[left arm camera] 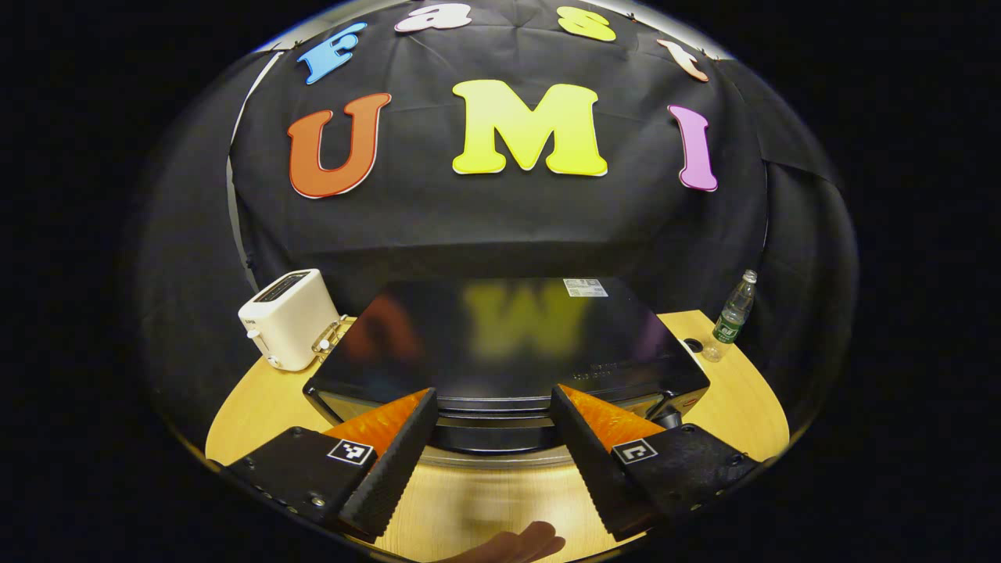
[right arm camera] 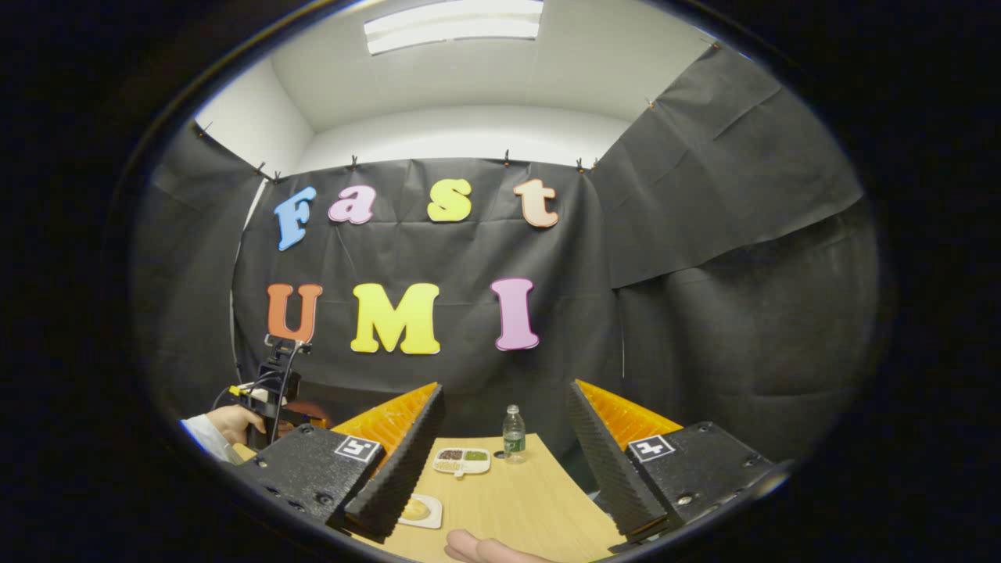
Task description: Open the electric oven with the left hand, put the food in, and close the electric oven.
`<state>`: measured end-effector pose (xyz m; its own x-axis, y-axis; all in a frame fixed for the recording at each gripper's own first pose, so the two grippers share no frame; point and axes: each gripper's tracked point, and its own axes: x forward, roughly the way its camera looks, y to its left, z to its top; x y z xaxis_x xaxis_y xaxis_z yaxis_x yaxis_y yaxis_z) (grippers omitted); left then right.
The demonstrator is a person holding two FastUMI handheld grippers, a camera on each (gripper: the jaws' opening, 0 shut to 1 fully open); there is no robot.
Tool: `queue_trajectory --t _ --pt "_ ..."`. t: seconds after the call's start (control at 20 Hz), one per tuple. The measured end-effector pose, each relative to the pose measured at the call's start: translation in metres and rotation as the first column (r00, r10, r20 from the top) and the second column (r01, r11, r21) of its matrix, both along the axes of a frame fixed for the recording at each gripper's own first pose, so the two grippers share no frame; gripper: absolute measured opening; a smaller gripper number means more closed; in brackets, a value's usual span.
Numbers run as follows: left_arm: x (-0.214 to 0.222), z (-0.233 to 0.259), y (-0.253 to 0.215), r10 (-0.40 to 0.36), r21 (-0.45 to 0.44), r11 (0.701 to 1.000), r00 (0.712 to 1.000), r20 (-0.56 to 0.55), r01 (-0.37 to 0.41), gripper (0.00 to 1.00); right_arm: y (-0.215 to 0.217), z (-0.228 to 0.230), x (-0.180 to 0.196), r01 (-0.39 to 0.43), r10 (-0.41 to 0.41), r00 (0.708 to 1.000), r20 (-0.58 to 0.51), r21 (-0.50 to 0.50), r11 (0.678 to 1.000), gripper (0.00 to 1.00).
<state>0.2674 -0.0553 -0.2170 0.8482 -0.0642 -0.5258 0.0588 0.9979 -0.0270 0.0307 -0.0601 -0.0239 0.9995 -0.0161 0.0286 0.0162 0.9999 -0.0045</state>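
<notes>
Beside oven (left arm camera: 508, 344), toaster (left arm camera: 288, 318) l., bottle (left arm camera: 733, 313) r., table (left arm camera: 735, 407) edge

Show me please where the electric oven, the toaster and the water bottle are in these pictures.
electric oven (left arm camera: 508, 336): left gripper view, on its dark glossy top.
toaster (left arm camera: 291, 317): left gripper view, on its white side.
water bottle (right arm camera: 513, 434): right gripper view, on its body near the label.

The oven (left arm camera: 500, 344) is glossy black. The toaster (left arm camera: 288, 317) is white. The table (left arm camera: 735, 407) is light wood. The bottle (left arm camera: 735, 311) is clear with a green label. A small white plate (right arm camera: 421, 511) carries yellow food, and a white tray (right arm camera: 461, 460) has brown and green parts.
</notes>
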Motion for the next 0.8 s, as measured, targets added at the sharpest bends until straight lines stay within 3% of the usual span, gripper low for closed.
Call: queue_trajectory --t 0.3,0.4,0.8 --pt "-0.016 -0.001 0.002 -0.018 -0.015 1.000 1.000 -0.011 0.017 0.97 -0.001 -0.008 0.002 -0.004 0.005 1.000 -0.025 0.021 1.000 0.97" --pt "-0.025 -0.004 0.003 -0.032 0.019 0.999 0.999 -0.008 0.032 0.97 0.001 -0.008 -0.001 -0.004 0.004 1.000 -0.025 0.029 1.000 0.97" --pt "-0.082 -0.022 0.003 -0.033 0.012 0.999 0.998 -0.050 0.034 0.96 0.015 0.002 -0.018 -0.026 0.026 1.000 0.001 0.014 1.000 0.97"
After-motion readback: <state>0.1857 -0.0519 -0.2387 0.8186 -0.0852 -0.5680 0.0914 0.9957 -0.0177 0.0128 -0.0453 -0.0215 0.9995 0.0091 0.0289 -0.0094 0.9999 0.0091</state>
